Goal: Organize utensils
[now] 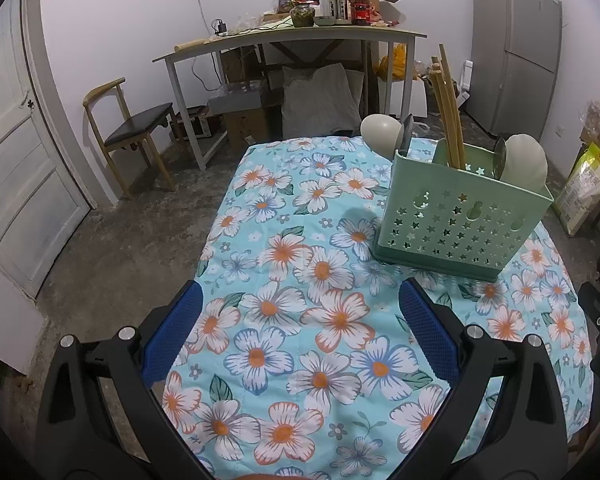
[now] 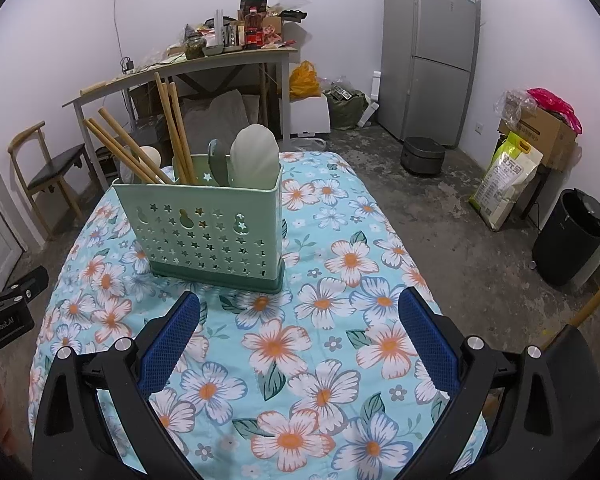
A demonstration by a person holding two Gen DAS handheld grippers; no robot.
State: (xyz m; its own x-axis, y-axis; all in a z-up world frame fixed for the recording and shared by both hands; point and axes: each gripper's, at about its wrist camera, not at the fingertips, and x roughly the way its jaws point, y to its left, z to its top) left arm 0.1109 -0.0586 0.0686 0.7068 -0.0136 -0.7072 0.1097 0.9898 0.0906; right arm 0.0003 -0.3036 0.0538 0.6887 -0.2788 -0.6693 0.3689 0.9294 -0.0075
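A pale green perforated utensil holder (image 1: pixel 460 224) (image 2: pixel 208 232) stands upright on the floral tablecloth (image 1: pixel 300 320) (image 2: pixel 320 320). It holds wooden chopsticks (image 1: pixel 450 120) (image 2: pixel 176 128), cream spoons (image 1: pixel 526 164) (image 2: pixel 256 160) and darker green spoons (image 2: pixel 216 160). My left gripper (image 1: pixel 300 304) is open and empty, above the cloth, near side and left of the holder. My right gripper (image 2: pixel 300 308) is open and empty, just in front of the holder. The left gripper's body shows at the left edge of the right wrist view (image 2: pixel 8 304).
A cluttered desk (image 1: pixel 292 34) (image 2: pixel 188 68) stands against the far wall, with a chair (image 1: pixel 132 132) (image 2: pixel 52 168) to its left. A fridge (image 2: pixel 432 48), a black bin (image 2: pixel 568 236), a rice bag (image 2: pixel 508 180) and boxes stand on the right. A door (image 1: pixel 16 160) is on the left.
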